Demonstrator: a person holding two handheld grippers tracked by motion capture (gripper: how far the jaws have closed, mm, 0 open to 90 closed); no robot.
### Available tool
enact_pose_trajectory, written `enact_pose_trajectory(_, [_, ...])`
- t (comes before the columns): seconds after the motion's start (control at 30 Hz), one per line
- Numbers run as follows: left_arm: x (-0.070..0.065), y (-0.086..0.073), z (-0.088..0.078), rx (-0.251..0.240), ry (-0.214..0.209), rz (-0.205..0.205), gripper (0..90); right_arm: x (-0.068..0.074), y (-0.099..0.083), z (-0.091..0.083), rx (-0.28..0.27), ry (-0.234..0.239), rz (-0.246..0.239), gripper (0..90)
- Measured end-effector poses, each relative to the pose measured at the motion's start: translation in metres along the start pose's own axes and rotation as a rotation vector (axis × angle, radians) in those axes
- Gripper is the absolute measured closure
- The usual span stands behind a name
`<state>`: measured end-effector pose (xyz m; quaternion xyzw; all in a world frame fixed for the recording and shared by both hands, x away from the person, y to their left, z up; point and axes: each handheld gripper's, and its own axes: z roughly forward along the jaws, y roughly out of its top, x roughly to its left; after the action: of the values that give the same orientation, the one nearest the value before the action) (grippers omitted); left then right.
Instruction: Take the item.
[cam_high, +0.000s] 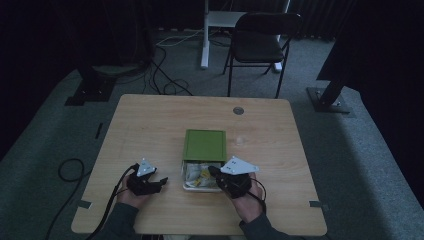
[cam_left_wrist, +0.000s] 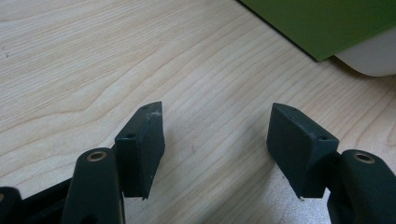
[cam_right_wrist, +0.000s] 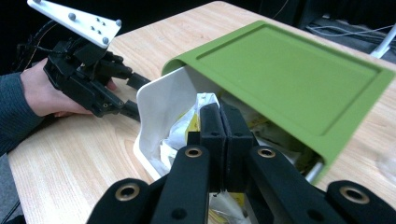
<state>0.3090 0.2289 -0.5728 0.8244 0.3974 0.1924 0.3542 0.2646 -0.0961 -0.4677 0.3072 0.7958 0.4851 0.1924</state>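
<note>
A white box (cam_high: 186, 176) sits mid-table with its green lid (cam_high: 204, 145) slid back, so the near end is uncovered. White and yellow packets (cam_right_wrist: 184, 127) lie crumpled inside. My right gripper (cam_right_wrist: 219, 112) is shut, its tips pressed together just above the packets at the open end (cam_high: 212, 171); I see nothing pinched between them. My left gripper (cam_left_wrist: 217, 135) rests open on the bare wood left of the box (cam_high: 162, 181), with nothing between its pads. In the left gripper view the lid (cam_left_wrist: 322, 23) and box corner (cam_left_wrist: 369, 56) lie ahead to the right. The left gripper (cam_right_wrist: 133, 95) nearly reaches the box wall (cam_right_wrist: 161, 107).
The wooden table (cam_high: 150, 125) has a round grommet (cam_high: 238, 110) near its far edge. A black folding chair (cam_high: 260, 40) and a white desk leg (cam_high: 205, 35) stand beyond the table. Cables run across the carpet at the left (cam_high: 70, 170).
</note>
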Motion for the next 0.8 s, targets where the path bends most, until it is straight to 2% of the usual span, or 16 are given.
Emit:
enact_pose_trajectory(0.47, [0.0, 0.0, 0.0, 0.0, 0.0, 0.0, 37.7, -0.023, 0.006, -0.028, -0.044, -0.059, 0.031, 89.3])
enact_pose_trajectory(0.8, [0.0, 0.0, 0.0, -0.001, 0.0, -0.001, 37.8, -0.035, 0.003, -0.037, -0.051, -0.092, 0.049, 89.3])
